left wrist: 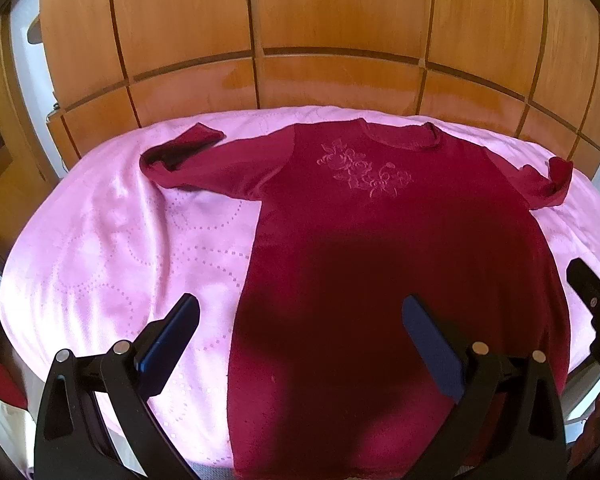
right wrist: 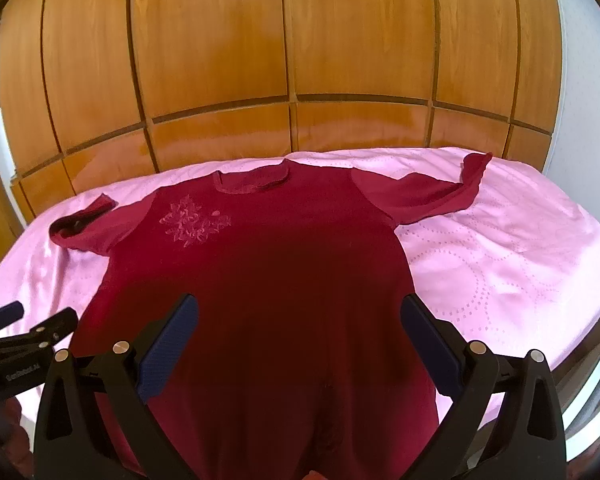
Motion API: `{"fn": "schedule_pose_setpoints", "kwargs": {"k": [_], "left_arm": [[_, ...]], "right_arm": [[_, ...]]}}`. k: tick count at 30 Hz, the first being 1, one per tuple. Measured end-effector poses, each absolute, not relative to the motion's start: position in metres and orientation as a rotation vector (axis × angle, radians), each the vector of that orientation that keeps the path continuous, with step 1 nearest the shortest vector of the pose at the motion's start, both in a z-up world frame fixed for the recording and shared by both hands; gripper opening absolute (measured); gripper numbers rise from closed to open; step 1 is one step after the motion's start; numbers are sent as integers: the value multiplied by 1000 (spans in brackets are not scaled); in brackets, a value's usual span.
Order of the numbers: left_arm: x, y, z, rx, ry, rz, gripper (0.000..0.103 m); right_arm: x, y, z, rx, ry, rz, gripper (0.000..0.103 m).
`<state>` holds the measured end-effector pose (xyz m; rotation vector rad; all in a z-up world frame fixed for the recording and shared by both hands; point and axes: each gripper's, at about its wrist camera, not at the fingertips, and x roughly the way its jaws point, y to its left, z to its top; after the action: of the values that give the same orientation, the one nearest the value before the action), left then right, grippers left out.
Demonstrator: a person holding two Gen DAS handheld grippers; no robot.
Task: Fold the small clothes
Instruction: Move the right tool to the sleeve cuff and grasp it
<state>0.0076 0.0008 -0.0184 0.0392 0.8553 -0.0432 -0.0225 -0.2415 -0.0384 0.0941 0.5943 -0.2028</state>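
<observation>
One dark red long-sleeved top point(left wrist: 380, 260) lies flat, front side up, on a pink bedspread point(left wrist: 120, 248) with dotted circle patterns; neckline point(left wrist: 400, 136) at the far end by the wooden wardrobe panels point(left wrist: 300, 40), hem toward the cameras. Pink floral embroidery point(left wrist: 364, 172) sits on the chest. Both sleeves are spread outward: the left sleeve point(left wrist: 188, 164) is bent back on itself, cuff pointing toward the wardrobe; the right sleeve point(left wrist: 548, 180) ends in a crumpled, raised cuff.

Left gripper point(left wrist: 300, 320) is released, jaws spread wide, holding nothing. It hovers above the lower left part of the top: one finger over the bedspread, the other over red fabric, so the garment's left side edge runs between them. Cannot tell height above the cloth; no contact visible.

Right gripper point(right wrist: 300, 320) is also released and empty, jaws wide. It hangs over the lower middle of the top point(right wrist: 280, 280), both fingers with red fabric under them, bedspread point(right wrist: 500, 260) to its right. In the right wrist view the left gripper point(right wrist: 28, 328) shows at the lower left edge, beside the garment's hem area. A dark shadow covers the lower half of the top.
</observation>
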Motion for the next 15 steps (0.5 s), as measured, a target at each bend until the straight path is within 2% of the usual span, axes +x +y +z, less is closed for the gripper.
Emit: {"fn": "schedule_pose_setpoints", "kwargs": {"k": [7, 12, 15], "left_arm": [[28, 29, -49, -119, 1016, -151, 101], [31, 56, -85, -211, 1072, -135, 101], [24, 67, -97, -210, 1046, -134, 101]], "right_arm": [[-34, -286, -31, 195, 480, -90, 100], [-43, -341, -59, 295, 620, -129, 100], [-54, -371, -84, 407, 686, -144, 100]]}}
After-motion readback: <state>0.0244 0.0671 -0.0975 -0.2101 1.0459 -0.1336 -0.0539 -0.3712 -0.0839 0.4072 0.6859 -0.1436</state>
